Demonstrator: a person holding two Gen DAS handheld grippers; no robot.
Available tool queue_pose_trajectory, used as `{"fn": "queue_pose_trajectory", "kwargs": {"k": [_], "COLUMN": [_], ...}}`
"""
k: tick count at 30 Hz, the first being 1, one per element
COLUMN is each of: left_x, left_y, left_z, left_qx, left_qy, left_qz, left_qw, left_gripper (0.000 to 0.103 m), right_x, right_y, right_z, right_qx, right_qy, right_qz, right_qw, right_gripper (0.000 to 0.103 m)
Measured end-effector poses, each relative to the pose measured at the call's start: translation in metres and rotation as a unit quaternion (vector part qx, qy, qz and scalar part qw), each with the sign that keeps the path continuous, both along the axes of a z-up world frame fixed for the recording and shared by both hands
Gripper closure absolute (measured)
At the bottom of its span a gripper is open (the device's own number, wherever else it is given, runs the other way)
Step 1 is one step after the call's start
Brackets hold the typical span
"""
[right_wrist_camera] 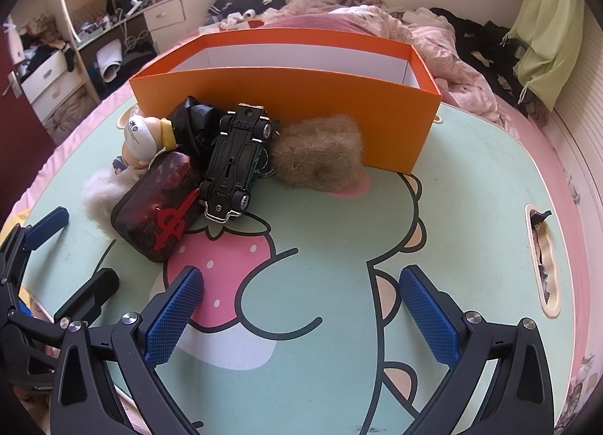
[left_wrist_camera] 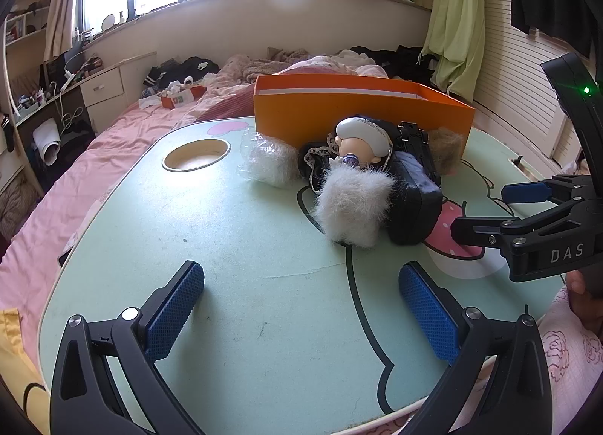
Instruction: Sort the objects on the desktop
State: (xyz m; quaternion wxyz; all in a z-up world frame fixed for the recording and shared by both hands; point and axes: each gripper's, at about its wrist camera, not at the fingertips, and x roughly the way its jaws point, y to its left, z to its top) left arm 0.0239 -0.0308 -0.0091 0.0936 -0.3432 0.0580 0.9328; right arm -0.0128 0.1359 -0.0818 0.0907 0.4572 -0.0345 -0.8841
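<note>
A pile lies against the orange box on the green cartoon table: an upside-down black toy car, a brown fluffy piece, a dark pouch with a red symbol, a small doll and a white fluffy piece. A second white tuft in clear wrap sits left of the pile. My left gripper is open over bare table, short of the pile. My right gripper is open too, near the front edge, holding nothing.
The table stands on a pink bed. It has a round cup hole at the far left and a slot on the right side. A desk with drawers stands beyond the bed on the left. Crumpled black plastic lies behind the car.
</note>
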Motion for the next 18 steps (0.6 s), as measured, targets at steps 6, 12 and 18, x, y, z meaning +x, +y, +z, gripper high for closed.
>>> {"fn": "queue_pose_trajectory", "kwargs": {"k": [6, 12, 18], "left_x": [0.0004, 0.0005, -0.0006], "left_y": [-0.0005, -0.0005, -0.0001], "left_z": [-0.0001, -0.0002, 0.0012], "left_qx": [0.000, 0.000, 0.000], "left_qy": [0.000, 0.000, 0.003], "left_qz": [0.000, 0.000, 0.001], "left_qw": [1.0000, 1.0000, 1.0000], "left_gripper": [0.000, 0.000, 0.000], "right_x": [0.0000, 0.0003, 0.0006], "right_y": [0.0002, 0.0003, 0.0016], "right_z": [-0.0002, -0.0005, 0.0003], "right_qx": [0.000, 0.000, 0.000], "right_qy": [0.000, 0.001, 0.001], "right_qz": [-0.002, -0.003, -0.006], "right_qw": [1.000, 1.000, 1.000], "right_gripper": [0.000, 0.000, 0.000]}}
